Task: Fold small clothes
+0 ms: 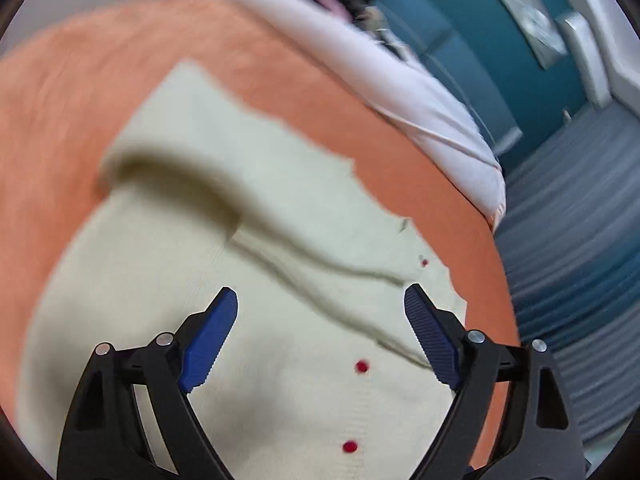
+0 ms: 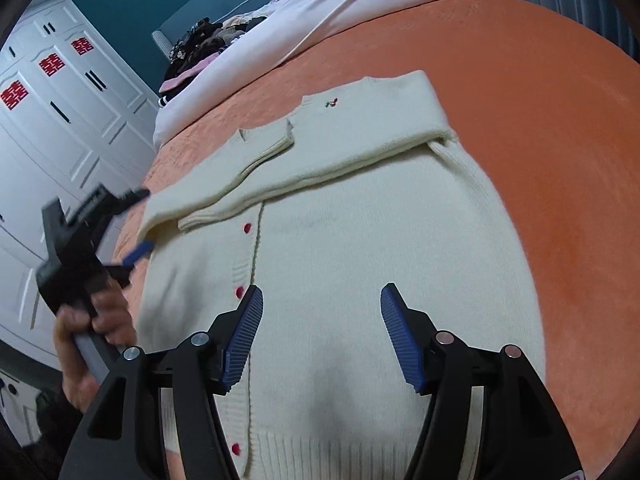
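Cardigan (image 2: 360, 248), cream with four red buttons (image 2: 247, 227) showing, lies flat on the orange bedspread (image 2: 560, 160), both sleeves folded across its chest. The sleeve step looks done; next probably calls for lifting the hem over. Two grippers: left gripper (image 1: 320, 300) and right gripper (image 2: 322, 296) hover with jaws apart, empty.

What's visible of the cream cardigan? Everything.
The cream cardigan is a soft-looking knit with red buttons down a closed front placket and a ribbed hem. It lies flat, front up, on the orange bedspread. Both sleeves are folded across the chest, and a small emblem shows near the top. Neither open gripper holds it.
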### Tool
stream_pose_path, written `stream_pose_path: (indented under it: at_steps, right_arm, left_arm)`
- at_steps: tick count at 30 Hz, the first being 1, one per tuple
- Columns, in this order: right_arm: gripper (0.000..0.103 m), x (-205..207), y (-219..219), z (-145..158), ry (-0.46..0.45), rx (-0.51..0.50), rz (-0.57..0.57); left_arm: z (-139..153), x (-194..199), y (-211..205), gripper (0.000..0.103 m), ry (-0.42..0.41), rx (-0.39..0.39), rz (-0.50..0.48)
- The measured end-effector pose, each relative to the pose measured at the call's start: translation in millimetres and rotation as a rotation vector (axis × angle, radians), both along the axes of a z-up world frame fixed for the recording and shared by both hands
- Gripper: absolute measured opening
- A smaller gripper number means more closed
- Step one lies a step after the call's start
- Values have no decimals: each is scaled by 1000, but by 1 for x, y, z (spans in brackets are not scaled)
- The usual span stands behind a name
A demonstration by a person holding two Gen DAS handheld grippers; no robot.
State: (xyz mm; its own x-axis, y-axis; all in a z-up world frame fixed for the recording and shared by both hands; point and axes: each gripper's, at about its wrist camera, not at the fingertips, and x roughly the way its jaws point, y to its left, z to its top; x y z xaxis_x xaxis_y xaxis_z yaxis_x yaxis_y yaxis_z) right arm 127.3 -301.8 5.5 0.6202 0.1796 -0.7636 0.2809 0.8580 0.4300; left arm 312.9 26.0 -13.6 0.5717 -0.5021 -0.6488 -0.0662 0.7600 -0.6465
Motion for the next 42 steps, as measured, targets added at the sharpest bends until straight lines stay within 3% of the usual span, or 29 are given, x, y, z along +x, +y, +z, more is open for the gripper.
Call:
stream_pose_path:
  at_steps: [4, 9, 13, 15, 16, 17, 18, 19, 21, 23, 25, 26, 29, 30, 31, 34, 37, 39, 42]
  right_arm:
    - [66, 55, -9, 3, -44, 27, 40]
    - [69, 159, -18, -8, -63, 102, 30]
    - [69, 234, -18, -47, 39, 230, -25]
    - [69, 257, -12, -63, 77, 258, -54]
    - [63, 264, -8, -66, 77, 260, -63]
    - [36, 271, -2, -65, 62, 262, -56]
    - [12, 276, 5, -60, 50, 257, -33]
    - [11, 278, 10, -48, 20, 255, -6]
    - [9, 261, 11, -5, -156, 280, 25]
    - [9, 228, 2, 34, -293, 246, 26]
    - [9, 200, -16, 42, -338, 176, -13]
    - [9, 194, -24, 30, -299, 126, -46]
    - [8, 202, -51, -60, 10, 86, -92]
    - [7, 200, -56, -79, 36, 97, -80]
    - [8, 194, -57, -78, -5, 99, -80]
    - [16, 191, -54, -55, -21, 87, -104]
    - [19, 179, -39, -13, -136, -55, -157]
    - [19, 197, -13, 9, -179, -64, -45]
    - [19, 244, 63, 29, -208, -43, 237]
  left_arm:
    - [-13, 9, 37, 83, 37, -70, 137]
    - [-21, 31, 72, 83, 64, -154, 245]
    - [-51, 50, 95, 83, 171, -265, 317]
    - [-56, 50, 99, 83, 169, -304, 342]
    - [-55, 50, 99, 82, 160, -302, 343]
    - [-54, 50, 99, 77, 149, -292, 345]
    - [-52, 46, 102, 72, 134, -279, 348]
    - [-49, 47, 102, 58, 108, -265, 347]
    - [-46, 45, 106, 44, 79, -262, 342]
    - [-50, 45, 109, 22, 85, -276, 321]
    - [-59, 46, 105, 19, 114, -249, 293]
    - [-63, 42, 103, 14, 124, -231, 286]
    - [-69, 33, 92, 10, 107, -189, 276]
    - [-67, 30, 89, 10, 98, -167, 273]
    - [-64, 30, 87, 11, 84, -138, 262]
    - [-66, 28, 86, 11, 40, -91, 237]
    - [-67, 22, 79, 11, -49, -5, 203]
    - [-67, 17, 73, 11, -103, 47, 191]
    - [-71, 14, 76, 11, -129, 17, 199]
